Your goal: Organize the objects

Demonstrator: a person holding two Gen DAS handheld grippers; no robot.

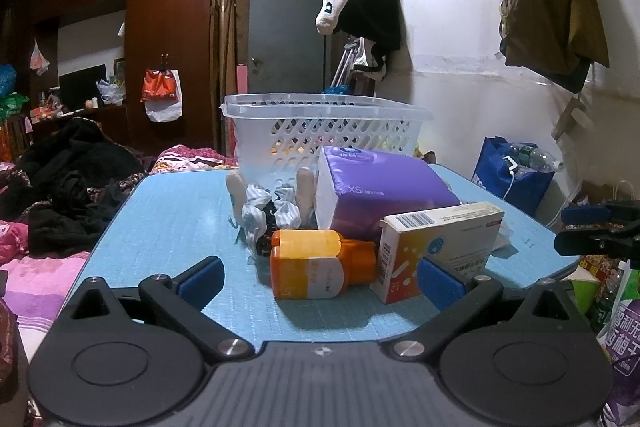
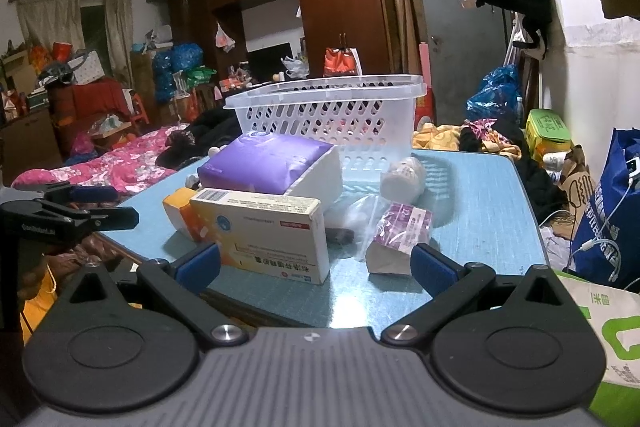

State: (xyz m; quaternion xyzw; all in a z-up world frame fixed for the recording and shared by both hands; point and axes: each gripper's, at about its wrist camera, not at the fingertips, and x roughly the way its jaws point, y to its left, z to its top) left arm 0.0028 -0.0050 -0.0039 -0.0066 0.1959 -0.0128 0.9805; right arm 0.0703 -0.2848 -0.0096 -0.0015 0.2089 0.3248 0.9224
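Note:
A white slotted basket (image 1: pixel 320 131) (image 2: pixel 332 119) stands at the far end of the blue table (image 1: pixel 172 227) (image 2: pixel 488 211). In front of it lie a purple tissue pack (image 1: pixel 380 191) (image 2: pixel 268 163), an orange bottle (image 1: pixel 316 263) (image 2: pixel 180 211) on its side, a white-and-orange medicine box (image 1: pixel 436 243) (image 2: pixel 272 235), striped socks (image 1: pixel 272 211), a small purple packet (image 2: pixel 400 235) and a pale roll (image 2: pixel 402 177). My left gripper (image 1: pixel 320 279) is open near the table's front edge, the bottle just ahead of it. My right gripper (image 2: pixel 316 263) is open, the box and packet ahead of it.
A bed with pink covers and dark clothes (image 1: pixel 60 195) (image 2: pixel 120 163) lies left of the table. A blue bag (image 1: pixel 512 175) (image 2: pixel 604 227) stands at the right. Each gripper shows at the edge of the other's view (image 1: pixel 600 231) (image 2: pixel 68 211).

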